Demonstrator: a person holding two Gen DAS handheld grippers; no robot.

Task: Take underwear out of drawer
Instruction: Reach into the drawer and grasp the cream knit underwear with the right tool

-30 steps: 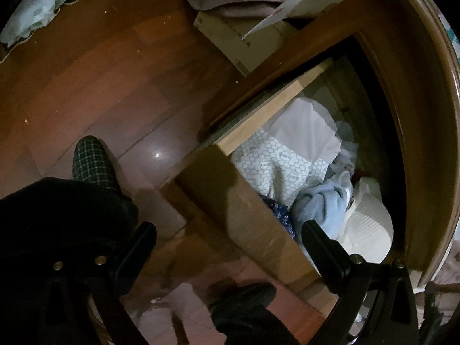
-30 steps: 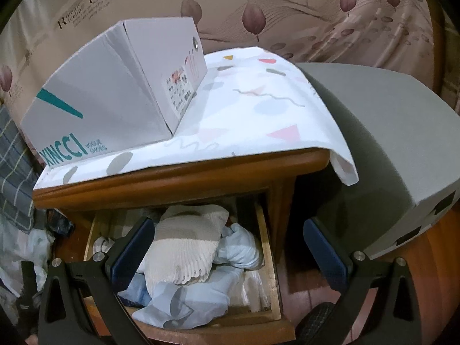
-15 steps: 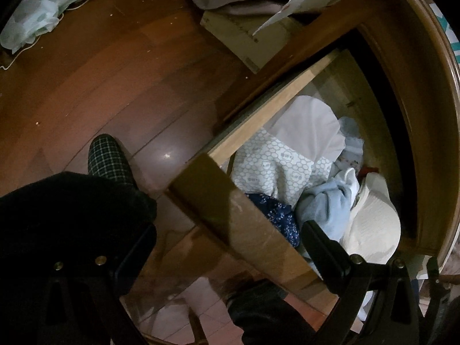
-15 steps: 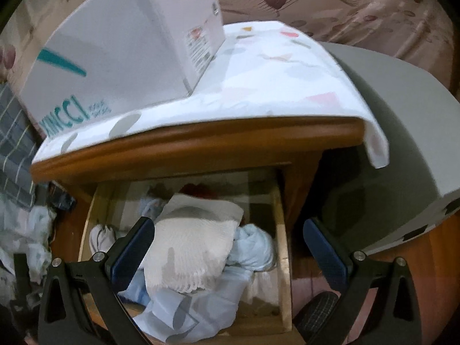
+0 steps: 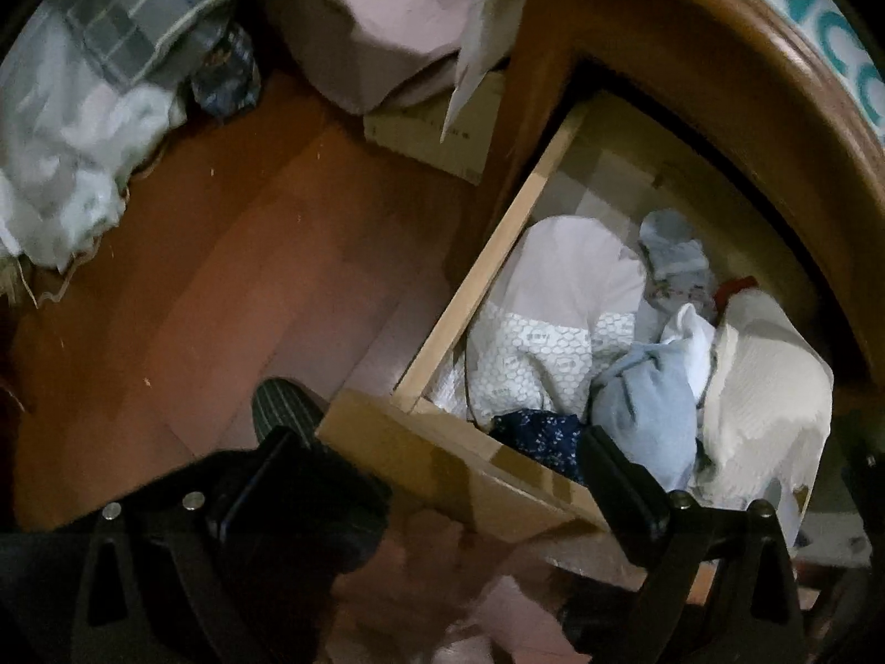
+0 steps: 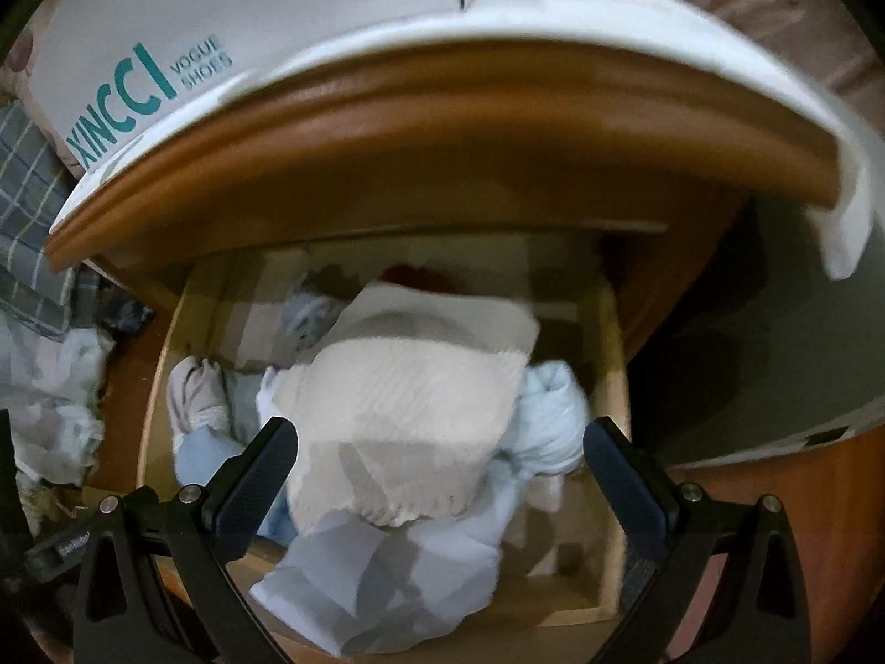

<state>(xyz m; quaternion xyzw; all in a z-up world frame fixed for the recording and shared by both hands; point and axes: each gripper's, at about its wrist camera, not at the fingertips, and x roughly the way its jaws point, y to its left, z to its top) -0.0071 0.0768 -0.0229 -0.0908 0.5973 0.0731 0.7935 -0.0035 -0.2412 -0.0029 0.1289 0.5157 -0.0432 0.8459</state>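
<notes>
**Q:** What does the right wrist view show?

**A:** The right gripper (image 6: 440,462) hangs above the open drawer (image 6: 614,387) of a wooden nightstand (image 6: 442,127). Its jaws stand wide apart, released, with nothing between them. Under the gap lies a cream ribbed garment (image 6: 409,409), folded, topmost in the heap. A pale blue garment (image 6: 387,581) spills over the drawer's near edge; a rolled pale blue piece (image 6: 547,415) sits just right of the cream one. Something red (image 6: 415,276) shows at the far end (too blurred to name). On the nightstand top lie a white cloth (image 6: 608,16) and a shoe box (image 6: 221,16) printed "VOGUE SHOES".

**Q:** And the left wrist view?

**A:** The left gripper (image 5: 437,476) is likewise spread open and empty, held over the drawer front (image 5: 442,470); its right finger (image 5: 625,481) overlaps the clothes, its left finger (image 5: 254,476) lies over the wooden floor (image 5: 221,276). Inside, from left to right: a white patterned garment (image 5: 531,354), a dark blue floral piece (image 5: 542,431) against the front panel, a light blue garment (image 5: 647,409), then the cream garment.

**Q:** Where is the underwear?

**A:** All of it lies inside the drawer. (Which piece counts as underwear cannot be told.) A checked slipper (image 5: 282,409) rests on the floor near the drawer corner.
</notes>
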